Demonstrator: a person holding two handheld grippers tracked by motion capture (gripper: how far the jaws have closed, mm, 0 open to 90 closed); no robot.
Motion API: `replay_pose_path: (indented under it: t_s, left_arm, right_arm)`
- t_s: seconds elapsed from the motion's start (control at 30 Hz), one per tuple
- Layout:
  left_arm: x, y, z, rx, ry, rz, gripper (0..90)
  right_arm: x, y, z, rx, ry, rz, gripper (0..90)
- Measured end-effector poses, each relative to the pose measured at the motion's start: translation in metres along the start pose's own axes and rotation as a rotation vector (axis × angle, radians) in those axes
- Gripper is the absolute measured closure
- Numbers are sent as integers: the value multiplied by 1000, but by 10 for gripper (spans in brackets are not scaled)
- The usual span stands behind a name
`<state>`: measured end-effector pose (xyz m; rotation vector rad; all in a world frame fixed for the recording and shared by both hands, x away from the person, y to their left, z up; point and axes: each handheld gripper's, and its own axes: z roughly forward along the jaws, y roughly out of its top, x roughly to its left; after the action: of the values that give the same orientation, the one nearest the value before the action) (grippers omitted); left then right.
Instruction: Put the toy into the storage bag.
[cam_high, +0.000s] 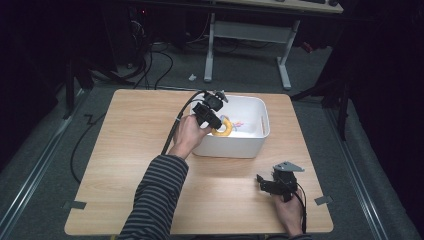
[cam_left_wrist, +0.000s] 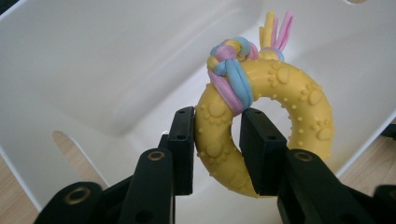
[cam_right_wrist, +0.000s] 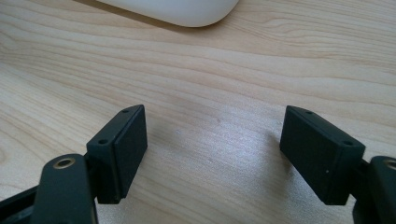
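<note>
A yellow rubber ring toy (cam_left_wrist: 285, 100) with paw prints and a pink, blue and yellow braided cord is clamped between the jaws of my left gripper (cam_left_wrist: 217, 140). It hangs over the inside of a white plastic bin (cam_left_wrist: 93, 70). From above, the ring (cam_high: 223, 128) sits just inside the left wall of the bin (cam_high: 255, 142), with the left gripper (cam_high: 214, 117) at that wall. My right gripper (cam_high: 265, 184) rests low over the table at the front right. Its jaws stand wide apart with bare wood between them (cam_right_wrist: 212, 140).
The wooden table (cam_high: 125, 145) has free room left of the bin and along the front. A rounded corner of the bin (cam_right_wrist: 182, 11) lies ahead of the right gripper. Cables trail from both grippers. A desk frame (cam_high: 285, 55) stands beyond the far edge.
</note>
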<state>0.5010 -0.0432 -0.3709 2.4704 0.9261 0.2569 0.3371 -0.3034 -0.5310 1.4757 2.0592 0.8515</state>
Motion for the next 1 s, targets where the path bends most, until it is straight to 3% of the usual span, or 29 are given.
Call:
replay_pose_path:
  t_s: [0.37,0.57,0.63,0.87,1.0]
  left_arm:
    - [-4,0,12,54,17,9,663]
    - [-4,1,14,66,-22,-7,641]
    - [-3,2,12,46,-49,-25,584]
    - [-3,2,-4,-30,-42,-20,420]
    - [-3,-4,-23,-83,-15,-27,403]
  right_arm:
    - [0,0,0,0,1,0,232]
    - [0,0,0,1,0,0,232]
    - [0,0,0,0,1,0,232]
    - [0,0,0,1,0,0,232]
    - [0,0,0,-1,-1,0,232]
